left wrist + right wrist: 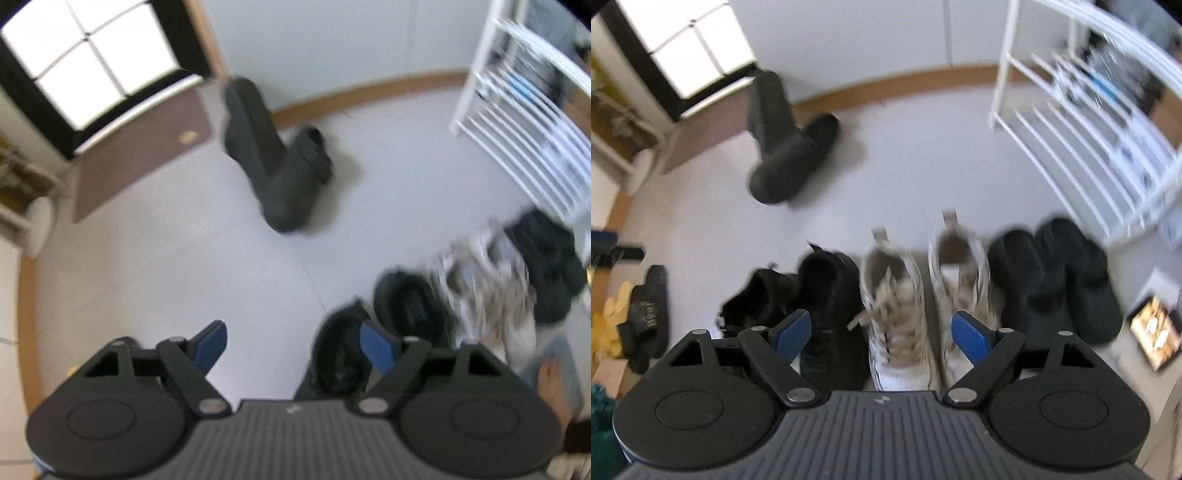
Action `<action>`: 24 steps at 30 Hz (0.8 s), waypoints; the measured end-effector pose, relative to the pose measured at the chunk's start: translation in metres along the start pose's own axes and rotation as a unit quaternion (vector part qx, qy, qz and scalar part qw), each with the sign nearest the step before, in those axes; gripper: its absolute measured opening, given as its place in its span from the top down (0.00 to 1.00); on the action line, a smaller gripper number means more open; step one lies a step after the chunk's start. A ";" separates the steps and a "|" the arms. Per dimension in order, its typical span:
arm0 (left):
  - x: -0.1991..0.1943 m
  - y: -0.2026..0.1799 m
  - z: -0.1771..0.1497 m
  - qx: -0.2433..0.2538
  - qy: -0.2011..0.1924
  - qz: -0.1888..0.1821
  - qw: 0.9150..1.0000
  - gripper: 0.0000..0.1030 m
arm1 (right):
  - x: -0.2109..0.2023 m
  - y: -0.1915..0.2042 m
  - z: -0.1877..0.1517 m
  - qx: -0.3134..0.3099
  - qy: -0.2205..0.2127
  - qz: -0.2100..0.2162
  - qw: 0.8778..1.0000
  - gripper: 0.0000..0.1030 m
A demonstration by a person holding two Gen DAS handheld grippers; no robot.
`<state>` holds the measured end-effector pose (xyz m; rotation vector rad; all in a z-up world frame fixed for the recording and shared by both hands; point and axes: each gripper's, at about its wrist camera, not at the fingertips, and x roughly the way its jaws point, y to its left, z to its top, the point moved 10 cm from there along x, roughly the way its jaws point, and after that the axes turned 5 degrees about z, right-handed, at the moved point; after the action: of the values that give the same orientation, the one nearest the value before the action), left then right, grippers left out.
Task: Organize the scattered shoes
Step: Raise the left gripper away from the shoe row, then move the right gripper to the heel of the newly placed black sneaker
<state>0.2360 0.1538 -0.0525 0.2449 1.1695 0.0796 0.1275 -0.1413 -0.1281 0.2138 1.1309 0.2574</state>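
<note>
A row of shoes stands on the pale floor in the right wrist view: black sneakers (pixel 827 310), white sneakers (pixel 897 317), and black slippers (pixel 1056 280). Two dark boots (pixel 786 155) lie crossed farther back near the wall; they also show in the left wrist view (pixel 273 162). My right gripper (pixel 881 334) is open and empty above the row. My left gripper (pixel 291 345) is open and empty, its right finger over the black sneakers (pixel 343 354). The white sneakers (pixel 491 291) and black slippers (pixel 546 258) sit to its right.
A white wire shoe rack (pixel 1089 110) stands at the right, also in the left wrist view (pixel 524 110). A black sandal (pixel 646 314) and yellow items lie at the left. A brown mat (pixel 140 155) lies below a window. A tablet screen (pixel 1154 332) lies at right.
</note>
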 end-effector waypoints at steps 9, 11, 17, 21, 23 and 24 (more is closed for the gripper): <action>-0.074 0.001 0.070 -0.080 0.002 0.027 0.996 0.20 | -0.005 -0.008 0.011 0.019 0.019 0.068 0.997 0.13; -0.077 -0.009 0.074 -0.079 0.009 0.032 0.996 0.20 | -0.006 -0.004 0.011 -0.001 0.019 0.065 0.998 0.13; -0.065 -0.030 0.061 -0.060 0.044 0.052 0.996 0.20 | -0.001 0.007 0.012 -0.022 0.027 0.077 0.996 0.13; -0.061 -0.031 0.053 -0.070 0.055 0.055 0.994 0.21 | -0.001 0.009 0.005 -0.051 0.035 0.081 0.995 0.13; -0.059 -0.029 0.045 -0.082 0.056 0.059 0.993 0.21 | -0.002 0.008 0.001 -0.065 0.040 0.077 0.994 0.13; -0.059 -0.028 0.042 -0.086 0.056 0.062 0.993 0.21 | -0.003 0.007 0.000 -0.067 0.040 0.074 0.994 0.13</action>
<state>0.2495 0.1090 0.0092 0.1618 1.2499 0.3045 0.1261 -0.1359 -0.1238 0.1708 1.1741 0.4758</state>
